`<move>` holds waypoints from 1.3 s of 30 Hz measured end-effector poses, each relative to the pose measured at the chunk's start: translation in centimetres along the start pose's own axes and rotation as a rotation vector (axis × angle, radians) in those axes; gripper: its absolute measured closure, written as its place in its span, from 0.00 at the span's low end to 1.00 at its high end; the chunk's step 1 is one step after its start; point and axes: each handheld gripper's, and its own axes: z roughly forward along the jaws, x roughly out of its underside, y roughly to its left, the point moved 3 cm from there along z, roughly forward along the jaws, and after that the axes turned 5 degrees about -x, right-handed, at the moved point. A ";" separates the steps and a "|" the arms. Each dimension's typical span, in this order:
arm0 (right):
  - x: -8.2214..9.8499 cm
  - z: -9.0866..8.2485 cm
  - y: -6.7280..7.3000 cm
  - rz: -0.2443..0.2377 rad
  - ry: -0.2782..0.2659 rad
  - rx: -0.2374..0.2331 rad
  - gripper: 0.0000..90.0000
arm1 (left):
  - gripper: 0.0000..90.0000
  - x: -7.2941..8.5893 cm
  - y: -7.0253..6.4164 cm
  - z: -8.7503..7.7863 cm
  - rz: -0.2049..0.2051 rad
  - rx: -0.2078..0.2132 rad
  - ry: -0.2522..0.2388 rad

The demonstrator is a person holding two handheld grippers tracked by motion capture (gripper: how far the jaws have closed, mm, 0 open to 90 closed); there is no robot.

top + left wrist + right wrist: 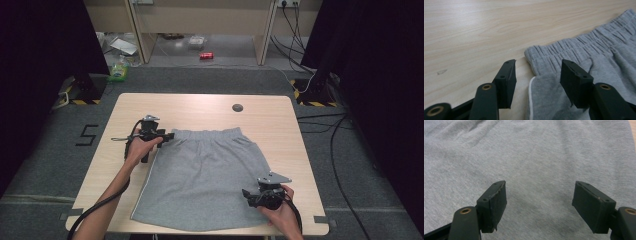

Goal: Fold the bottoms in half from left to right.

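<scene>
Grey shorts (205, 175) lie flat on the wooden table (200, 107), elastic waistband (207, 134) at the far side, a white stripe down the left edge. My left gripper (169, 136) stands open at the waistband's left corner; in the left gripper view that corner (536, 62) lies between and just ahead of the open gripper (537, 75). My right gripper (246, 194) is open over the shorts' near right part; the right gripper view has plain grey cloth (536, 170) between the spread jaws of the gripper (539, 200).
A small round grey disc (237, 107) sits in the tabletop near its far edge. Bare wood runs along the far and left sides. Cables (345, 165) trail over the floor at the right. Black stands and curtains flank the table.
</scene>
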 end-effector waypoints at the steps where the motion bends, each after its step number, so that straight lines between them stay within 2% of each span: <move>1: 0.0 0.0 0.1 0.004 0.000 -0.001 0.31 | 0.55 -0.1 0.0 0.2 0.000 -0.003 0.005; 5: 0.0 0.0 0.1 0.002 0.001 -0.002 0.31 | 0.60 -0.5 0.0 0.8 0.000 -0.012 0.009; 10: -0.1 0.0 0.2 -0.003 0.000 -0.006 0.31 | 0.66 -1.0 -0.4 1.6 0.033 -0.033 0.056; 17: -0.2 0.1 0.6 -0.017 -0.003 -0.015 0.31 | 0.72 -1.5 -0.8 2.5 0.005 -0.045 0.111; 19: -0.2 0.2 0.7 -0.015 -0.003 -0.015 0.31 | 0.78 -1.5 -1.0 2.5 0.016 -0.053 0.120; 24: -0.4 0.5 1.2 -0.022 0.001 -0.023 0.31 | 0.83 -1.8 -1.4 2.7 0.038 -0.067 0.148; 27: -0.8 0.6 2.0 -0.039 -0.008 -0.032 0.31 | 0.83 -1.9 -1.5 2.7 0.053 -0.072 0.153; 28: -1.1 0.8 2.7 -0.053 -0.013 -0.044 0.31 | 0.83 -1.9 -1.4 2.7 0.056 -0.070 0.154; 30: -1.3 1.1 3.2 -0.064 -0.020 -0.049 0.32 | 0.83 -1.9 -1.3 2.7 0.047 -0.064 0.153; 34: -1.6 1.6 4.0 -0.065 -0.029 -0.056 0.32 | 0.83 -1.9 -1.3 2.7 0.051 -0.063 0.156; 39: -2.6 3.0 5.9 -0.072 -0.035 -0.097 0.32 | 0.83 -2.0 -1.5 2.8 0.058 -0.075 0.158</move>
